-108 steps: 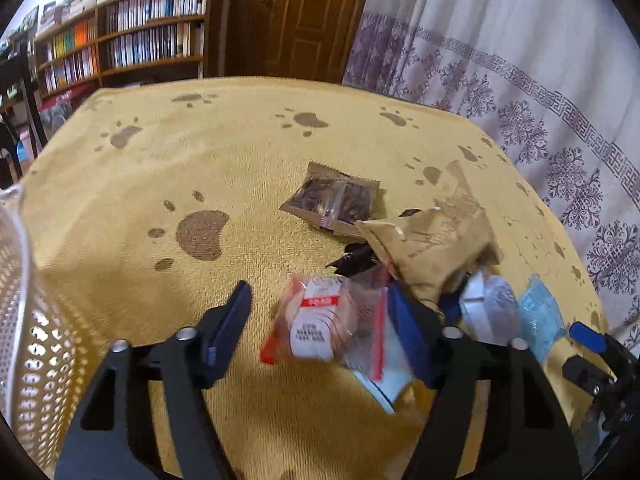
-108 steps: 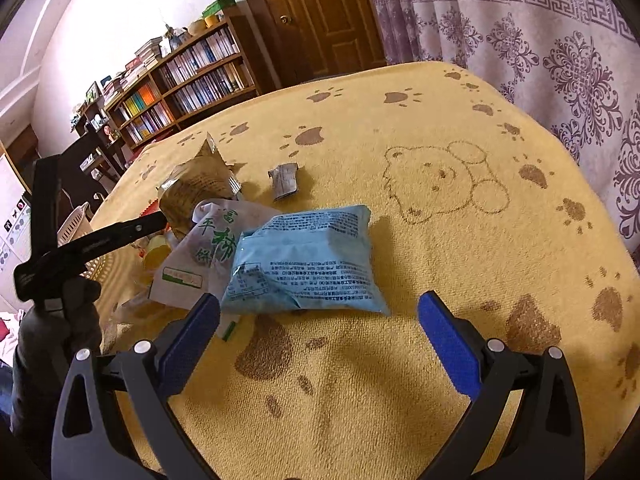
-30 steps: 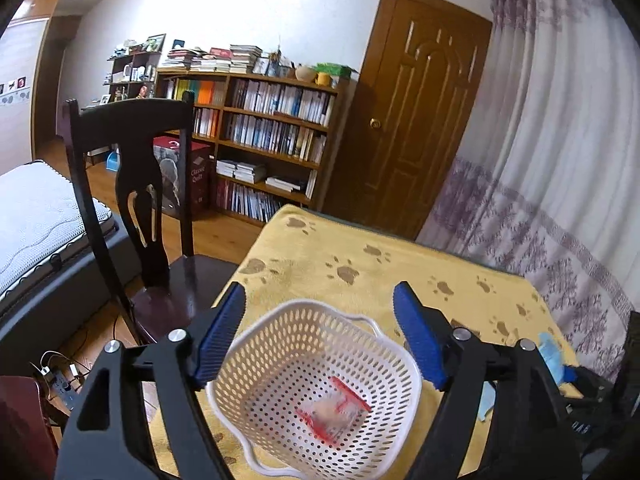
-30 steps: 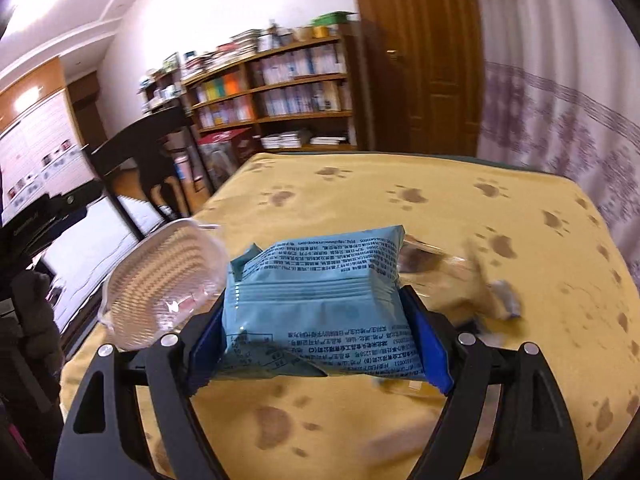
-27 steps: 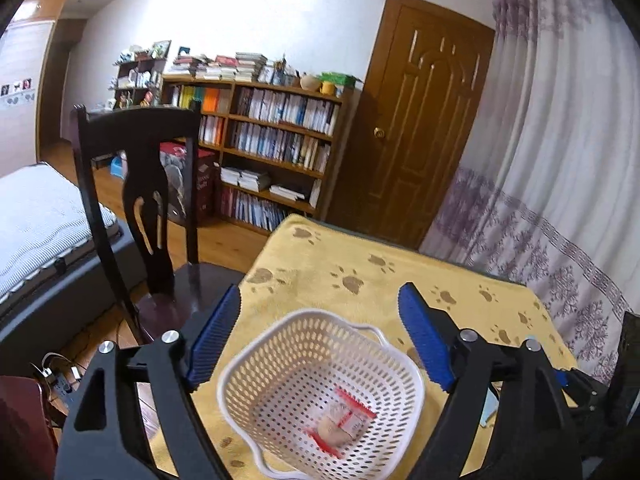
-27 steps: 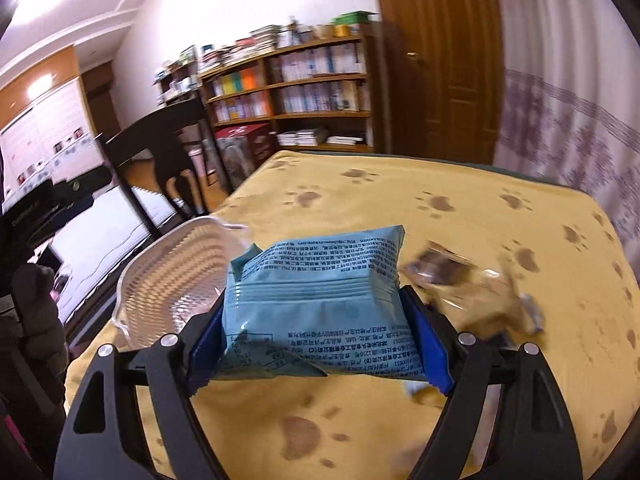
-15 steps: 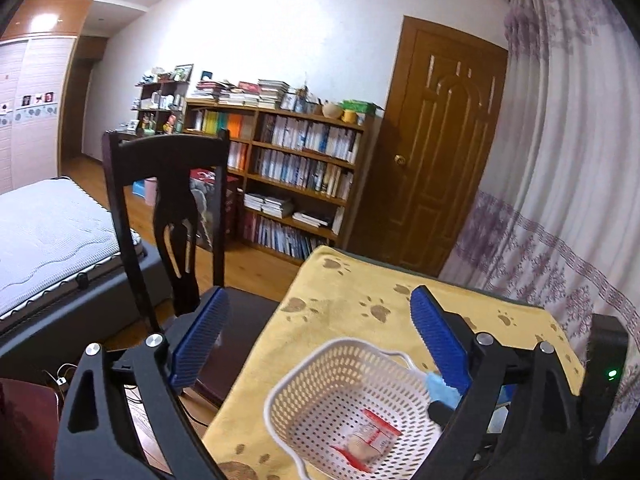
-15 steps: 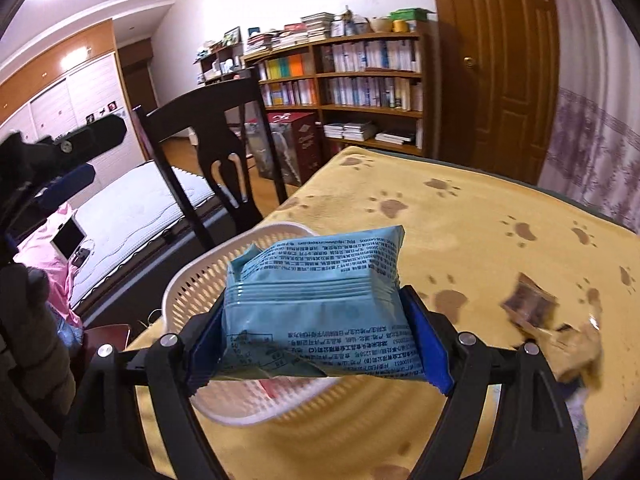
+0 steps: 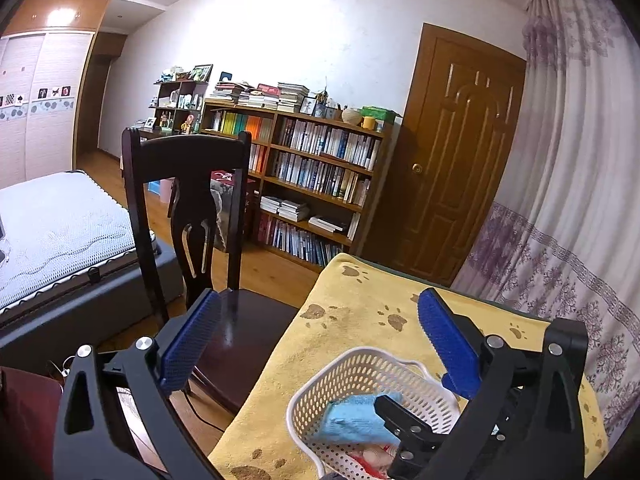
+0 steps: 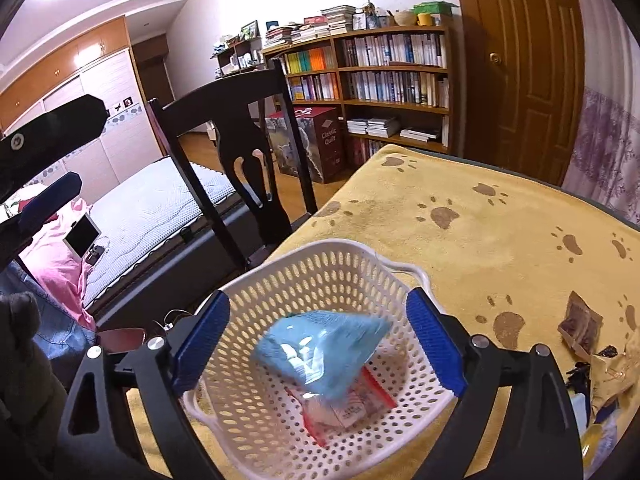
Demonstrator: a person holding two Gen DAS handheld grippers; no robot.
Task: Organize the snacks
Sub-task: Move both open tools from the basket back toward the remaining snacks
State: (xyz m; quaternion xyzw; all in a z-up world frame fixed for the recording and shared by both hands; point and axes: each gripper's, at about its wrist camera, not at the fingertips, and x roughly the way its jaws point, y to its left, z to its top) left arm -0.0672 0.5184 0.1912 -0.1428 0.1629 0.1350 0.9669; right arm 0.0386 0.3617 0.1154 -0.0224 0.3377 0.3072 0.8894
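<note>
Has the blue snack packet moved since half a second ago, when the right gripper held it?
Yes. The blue packet has left the open right gripper and dropped into the white basket.

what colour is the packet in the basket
Light blue packet in the white basket; clearest in the right wrist view.

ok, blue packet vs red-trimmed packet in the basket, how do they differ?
The blue packet is opaque, bigger and on top, tilted and motion-blurred; the red-trimmed packet is clear plastic, smaller, lying flat on the floor, partly covered. Both are inside the white basket.

Bookshelf (image 9: 304, 172), wooden door (image 9: 456, 168), dark chair (image 9: 188, 208), bed (image 9: 52, 224).
</note>
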